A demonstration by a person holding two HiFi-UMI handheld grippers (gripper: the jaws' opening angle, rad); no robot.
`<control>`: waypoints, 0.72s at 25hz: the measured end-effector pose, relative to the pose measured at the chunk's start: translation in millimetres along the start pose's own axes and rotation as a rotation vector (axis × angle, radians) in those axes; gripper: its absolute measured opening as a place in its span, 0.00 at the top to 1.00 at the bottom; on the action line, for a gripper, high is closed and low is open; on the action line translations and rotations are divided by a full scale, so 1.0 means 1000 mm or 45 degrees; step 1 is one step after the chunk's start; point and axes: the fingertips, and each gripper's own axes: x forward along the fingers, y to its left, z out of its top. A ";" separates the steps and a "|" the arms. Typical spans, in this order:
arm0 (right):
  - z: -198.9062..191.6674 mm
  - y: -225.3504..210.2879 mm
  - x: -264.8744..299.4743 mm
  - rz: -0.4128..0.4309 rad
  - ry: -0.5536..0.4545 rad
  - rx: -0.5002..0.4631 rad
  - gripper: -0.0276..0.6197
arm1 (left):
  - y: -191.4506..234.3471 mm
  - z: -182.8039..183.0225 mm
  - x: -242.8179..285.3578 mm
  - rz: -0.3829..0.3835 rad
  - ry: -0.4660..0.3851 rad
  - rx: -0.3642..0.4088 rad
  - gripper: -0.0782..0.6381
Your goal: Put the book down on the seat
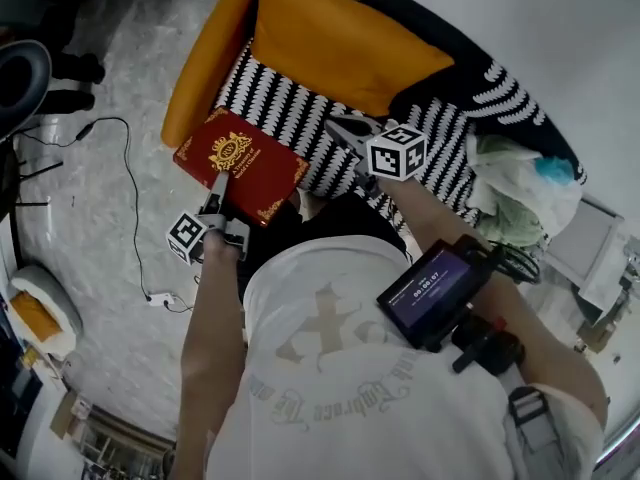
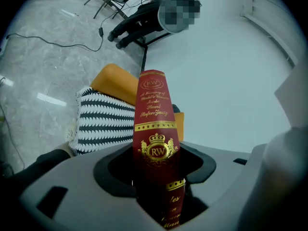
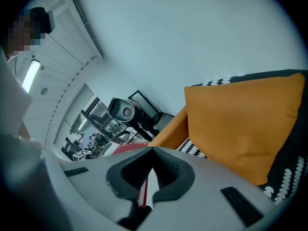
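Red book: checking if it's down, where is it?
Head view, left of centre: the red book is clamped in the left tongs, over the front edge of the patterned seat, beside the orange armrest.

Grey marbled floor (image 1: 95, 228) under you, a black cable (image 1: 131, 183) trailing across it. Ahead of you the striped seat (image 1: 280, 103) with orange cushions (image 1: 340, 38) stands by a plain white wall (image 1: 560, 18); strip light (image 3: 31, 76) overhead.

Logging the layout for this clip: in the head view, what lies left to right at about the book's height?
black cable on the floor → red book → right gripper → pale crumpled heap at the seat's far end
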 end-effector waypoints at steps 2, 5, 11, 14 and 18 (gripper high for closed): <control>-0.002 0.002 0.017 0.014 0.010 -0.005 0.94 | 0.010 0.006 0.005 0.001 0.006 -0.009 0.55; -0.003 0.000 0.029 0.018 0.018 -0.013 0.94 | 0.017 0.008 0.012 0.001 0.008 -0.018 0.55; 0.005 -0.004 0.028 0.018 0.028 -0.030 0.94 | 0.022 -0.004 0.025 0.021 0.018 -0.019 0.55; 0.005 -0.004 0.028 0.022 0.041 -0.026 0.94 | 0.025 -0.008 0.030 0.042 0.018 -0.024 0.55; -0.006 -0.008 0.025 0.022 0.070 -0.035 0.94 | 0.033 -0.022 0.037 0.053 0.042 -0.007 0.55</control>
